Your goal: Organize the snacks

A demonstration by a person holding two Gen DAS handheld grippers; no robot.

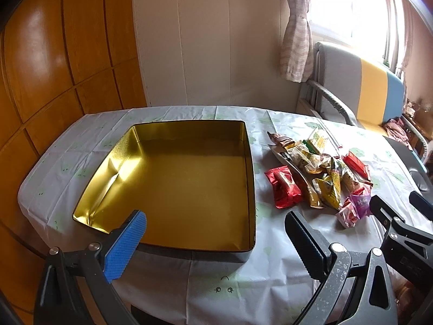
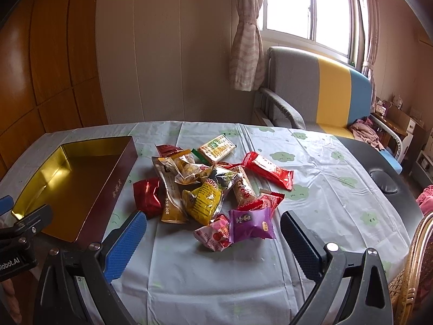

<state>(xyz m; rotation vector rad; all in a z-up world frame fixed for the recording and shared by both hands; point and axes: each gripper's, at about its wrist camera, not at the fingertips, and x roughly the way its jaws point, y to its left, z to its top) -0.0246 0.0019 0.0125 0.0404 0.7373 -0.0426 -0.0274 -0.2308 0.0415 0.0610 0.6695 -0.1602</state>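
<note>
An empty square tin point(image 1: 173, 178) with a gold inside sits on the table; it also shows at the left of the right wrist view point(image 2: 81, 178). A pile of wrapped snacks point(image 2: 211, 187) lies to its right, with a purple packet point(image 2: 251, 224) and a pink packet point(image 2: 213, 234) nearest me. The pile also shows in the left wrist view point(image 1: 324, 173). My left gripper point(image 1: 216, 222) is open and empty over the tin's near edge. My right gripper point(image 2: 213, 224) is open and empty, with the nearest packets between its fingers.
A pale tablecloth with green prints point(image 2: 324, 189) covers the table. A grey, yellow and blue sofa point(image 2: 324, 86) stands behind at the right. A wicker chair point(image 2: 416, 270) is at the near right. A dark object point(image 2: 383, 184) lies near the table's right edge.
</note>
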